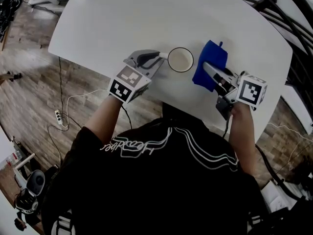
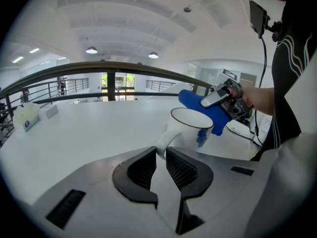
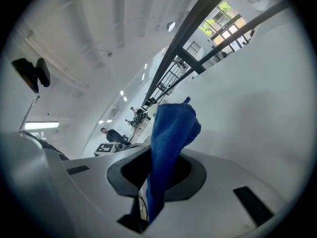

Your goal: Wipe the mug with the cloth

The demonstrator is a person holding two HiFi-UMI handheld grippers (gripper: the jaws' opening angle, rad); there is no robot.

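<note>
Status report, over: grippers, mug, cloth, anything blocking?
Left hand-held gripper shut on mug, by its handle. Right hand-held gripper shut on cloth, close beside mug; contact unclear. Nothing between them.

Left tongs (image 2: pixel 161 155): matt grey plastic shell, black ribbed pads (image 2: pixel 179 170) that look rubbery. Between them is the handle of the round white mug (image 2: pixel 191 129): glossy glazed ceramic, thin dark rim. Right tongs (image 3: pixel 157 170): same matt grey shell, pinching the blue cloth (image 3: pixel 172 130), which has a fuzzy looped terry pile. White tabletop (image 1: pixel 146 18) under both tongs: smooth, matt. Floor (image 1: pixel 29 82) outboard of the left tongs: wood-plank look, dull finish.
</note>
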